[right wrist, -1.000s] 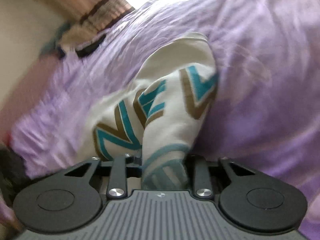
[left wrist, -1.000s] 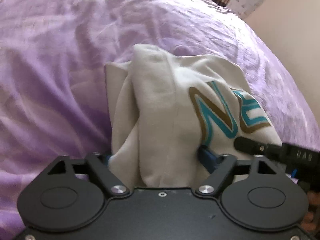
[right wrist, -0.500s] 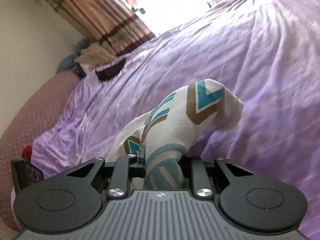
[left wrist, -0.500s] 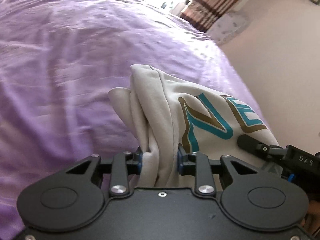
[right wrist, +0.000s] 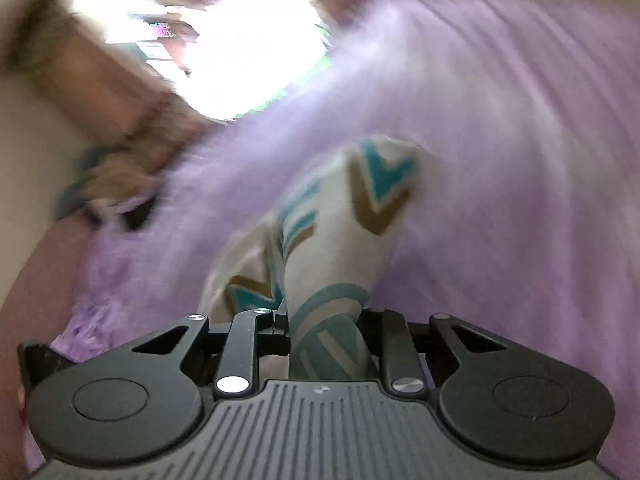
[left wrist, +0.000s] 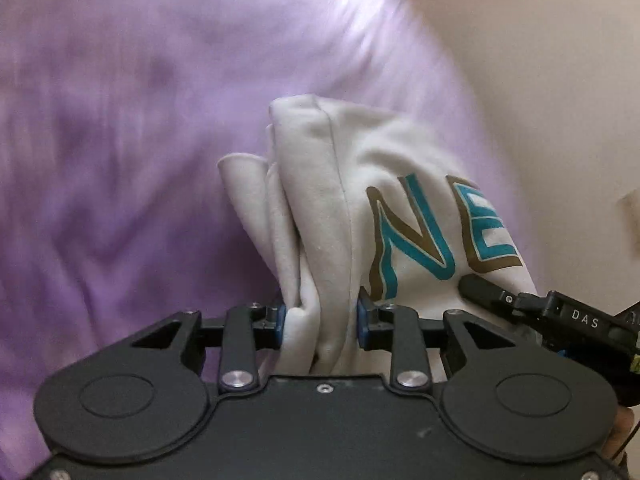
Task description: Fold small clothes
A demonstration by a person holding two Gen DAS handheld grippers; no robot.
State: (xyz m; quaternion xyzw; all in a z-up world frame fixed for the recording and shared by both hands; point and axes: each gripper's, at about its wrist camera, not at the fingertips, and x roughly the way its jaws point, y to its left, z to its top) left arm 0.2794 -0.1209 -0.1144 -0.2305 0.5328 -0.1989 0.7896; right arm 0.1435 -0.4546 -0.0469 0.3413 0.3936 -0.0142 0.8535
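Left gripper [left wrist: 320, 322]: blue pads pinching a bunched fold of the cream garment [left wrist: 340, 200]. Right gripper [right wrist: 326, 330]: fingers clamped on a printed fold of the same garment, just right of the left gripper. The garment hangs between both, above the purple bedspread [left wrist: 120, 140]; a beige wall [left wrist: 540, 80] lies beyond

The garment [left wrist: 320, 184] is showing off-white cloth with big letters in teal, edged in olive-brown; in the right wrist view the same teal and brown are running as chevrons and stripes on pale cloth. The bedspread [left wrist: 120, 140] is showing lilac, faintly mottled. The left gripper [left wrist: 320, 320] is showing black with blue pads. The right gripper [right wrist: 326, 332] is looking black; its pads' colour is hard to tell.
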